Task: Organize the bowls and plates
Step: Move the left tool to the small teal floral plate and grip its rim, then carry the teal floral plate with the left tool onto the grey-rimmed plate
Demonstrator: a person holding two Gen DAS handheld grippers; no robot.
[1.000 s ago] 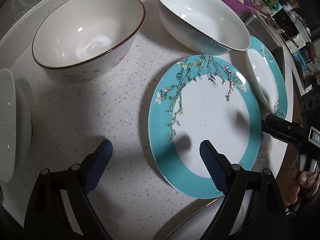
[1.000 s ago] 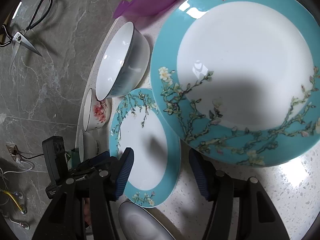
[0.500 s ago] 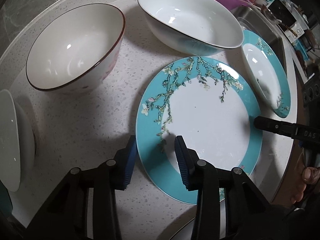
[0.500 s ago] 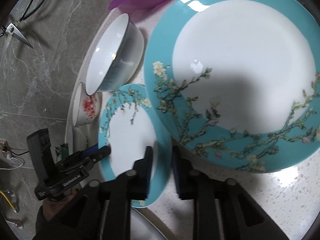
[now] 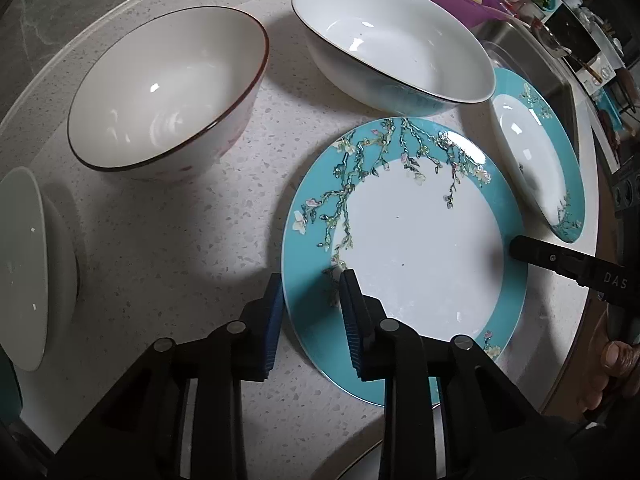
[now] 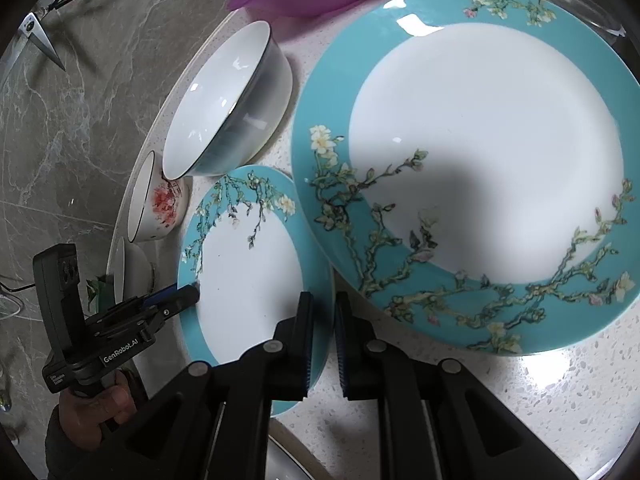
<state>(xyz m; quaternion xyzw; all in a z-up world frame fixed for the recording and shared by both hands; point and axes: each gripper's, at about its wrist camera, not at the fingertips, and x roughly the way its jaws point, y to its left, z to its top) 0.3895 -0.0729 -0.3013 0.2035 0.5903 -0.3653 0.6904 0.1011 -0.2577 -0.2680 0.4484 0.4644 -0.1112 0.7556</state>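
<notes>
Left wrist view puts the left gripper [image 5: 312, 312] astride the near-left rim of the small blossom plate [image 5: 416, 256], one blue pad outside the edge on the speckled counter [image 5: 168, 240], the other over the teal band; the jaws are closing with the rim between them, and firm contact is not yet clear. On the opposite rim the right gripper [image 6: 320, 336] has drawn nearly together across the plate's edge, one finger above the teal band and one outside it, apparently pinching it.

As a judgement, the main risk is an uneven two-sided lift: if one side bites before the other, the glazed rim may slip from the pads and the plate drop back onto the stone. The big blossom plate [image 6: 480, 152] lies just beside the small one, so a tilt could knock their rims together. A deep white bowl [image 5: 392, 40] and a red-rimmed bowl [image 5: 168, 88] sit close behind, leaving little room to swing.

This small plate lies flat on the counter, white in the centre, with a teal border and a branch of pale blossoms across its far edge. It looks glossy, thin-lipped and shallow.
</notes>
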